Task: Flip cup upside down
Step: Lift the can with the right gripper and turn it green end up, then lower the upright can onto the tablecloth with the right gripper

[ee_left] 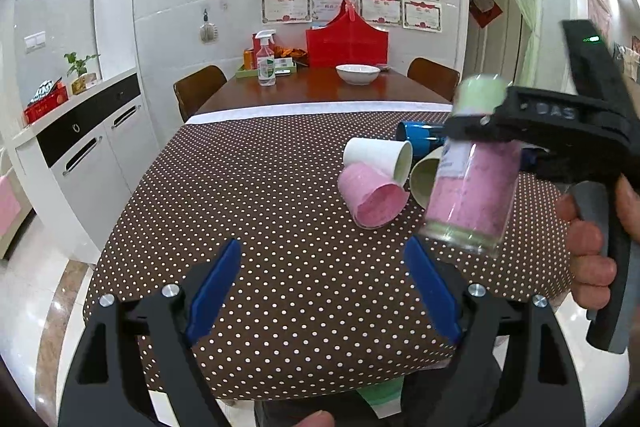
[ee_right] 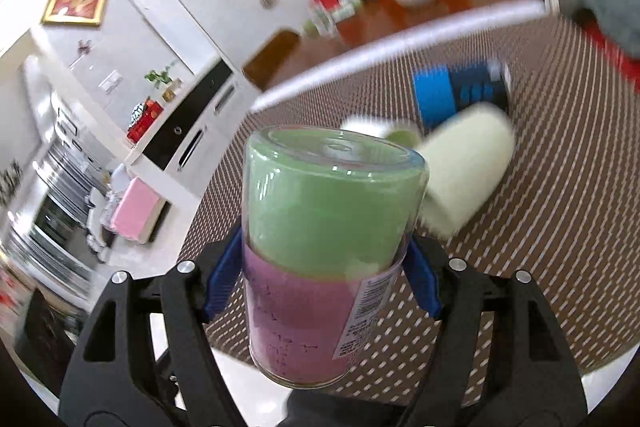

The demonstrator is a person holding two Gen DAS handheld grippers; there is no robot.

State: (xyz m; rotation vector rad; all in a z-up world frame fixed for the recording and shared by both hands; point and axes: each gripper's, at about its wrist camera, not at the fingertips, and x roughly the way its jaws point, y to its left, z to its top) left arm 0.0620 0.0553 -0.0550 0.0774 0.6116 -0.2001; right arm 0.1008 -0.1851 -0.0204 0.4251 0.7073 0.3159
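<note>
The right claw is clamped on the clear cup, its blue pads pressed against the cup's two sides about midway along it. The cup is held in the air above the dotted table, clear of the cloth, tilted so its green end points up and away and its pink end hangs lower, toward the near edge. A barcode label runs down the pink part beside the right pad. In the left wrist view the right hand wraps the grey trigger handle from the far right, fingers curled around it, the claw body reaching in sideways over the table.

The left claw is spread wide and grips nothing; it hovers low over the near part of the table, pointing straight ahead along the cloth. Ahead of it and a little to its right lies a cluster of tipped cups: a pink paper cup with its mouth facing the claw, a white paper cup resting on top of it, a pale green cup just beside them and partly behind the held cup, and a blue can lying on its side beyond. Farther off, on the bare wood, stand a white bowl and a spray bottle.
</note>
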